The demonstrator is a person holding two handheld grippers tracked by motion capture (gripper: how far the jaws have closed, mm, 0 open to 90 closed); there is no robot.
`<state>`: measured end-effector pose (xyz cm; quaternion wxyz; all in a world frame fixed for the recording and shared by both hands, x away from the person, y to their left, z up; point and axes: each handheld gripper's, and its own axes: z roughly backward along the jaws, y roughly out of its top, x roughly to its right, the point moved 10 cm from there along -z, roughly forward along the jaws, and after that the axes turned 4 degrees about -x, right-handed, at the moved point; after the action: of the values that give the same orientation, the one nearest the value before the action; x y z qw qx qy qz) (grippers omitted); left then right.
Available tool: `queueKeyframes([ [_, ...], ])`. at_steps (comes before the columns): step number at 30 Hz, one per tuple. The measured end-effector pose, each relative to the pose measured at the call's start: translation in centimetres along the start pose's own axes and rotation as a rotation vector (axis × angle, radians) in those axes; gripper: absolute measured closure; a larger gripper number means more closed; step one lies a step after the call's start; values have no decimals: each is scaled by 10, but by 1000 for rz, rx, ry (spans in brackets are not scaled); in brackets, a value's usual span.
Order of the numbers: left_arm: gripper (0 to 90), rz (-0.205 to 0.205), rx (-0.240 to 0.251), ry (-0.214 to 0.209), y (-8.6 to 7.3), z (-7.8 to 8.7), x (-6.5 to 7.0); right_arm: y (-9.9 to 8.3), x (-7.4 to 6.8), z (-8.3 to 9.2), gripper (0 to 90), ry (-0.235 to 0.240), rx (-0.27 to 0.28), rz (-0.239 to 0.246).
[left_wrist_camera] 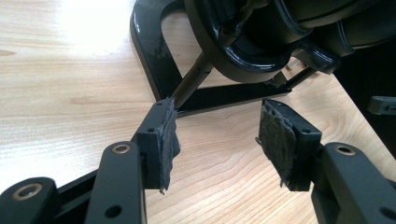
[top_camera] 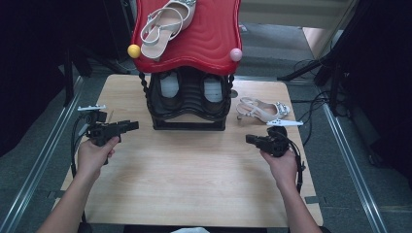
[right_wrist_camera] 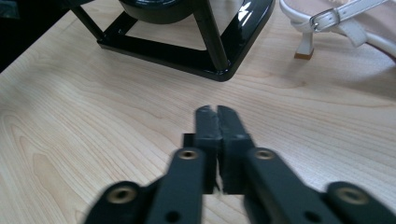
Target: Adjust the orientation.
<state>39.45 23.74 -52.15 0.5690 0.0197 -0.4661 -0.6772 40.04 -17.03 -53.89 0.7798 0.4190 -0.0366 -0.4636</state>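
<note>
Scene: wooden table (top_camera: 194,184) seen from above, with a two-tier shoe rack (top_camera: 188,104) standing at 12 o'clock from the table's middle.
Rack top: red wavy shelf (top_camera: 209,34) carrying one white strappy sandal (top_camera: 165,24), lying tilted toward the shelf's 10 o'clock corner.
Rack lower tier: black shelf holding a pair of dark shoes (top_camera: 189,90) with pale insoles, side by side.
Loose sandal: matching white heeled sandal (top_camera: 262,110) lying on the table just beside the rack, at its 3 o'clock; its buckle strap and heel appear in the right gripper view (right_wrist_camera: 327,21).
Left hand-held gripper: (top_camera: 127,126) at 9 o'clock of the rack, jaws spread wide with nothing between the pads (left_wrist_camera: 170,135), pointing at the rack's black base.
Right hand-held gripper: (top_camera: 250,139) at 6 o'clock of the loose sandal, jaws pressed together on nothing (right_wrist_camera: 217,126), apart from the shoe.
Done so far: one sandal seems already placed on top.
Left to do: likely gripping the loose sandal and setting it beside its partner; no grasp has begun.
</note>
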Motion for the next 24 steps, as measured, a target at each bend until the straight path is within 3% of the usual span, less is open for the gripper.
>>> queueKeyframes([
  [3,468,-4,-1,6,-3,-1,1,1,4,0,900,-6,-2,-14],
  [9,467,0,10,-24,-5,-1,7,10,17,-1,900,-56,16,-41],
  [17,463,-16,26,-28,-6,2,11,39,47,-5,900,-117,48,-100],
  [24,464,-7,26,-39,-5,1,8,70,62,-15,900,-156,70,-128],
])
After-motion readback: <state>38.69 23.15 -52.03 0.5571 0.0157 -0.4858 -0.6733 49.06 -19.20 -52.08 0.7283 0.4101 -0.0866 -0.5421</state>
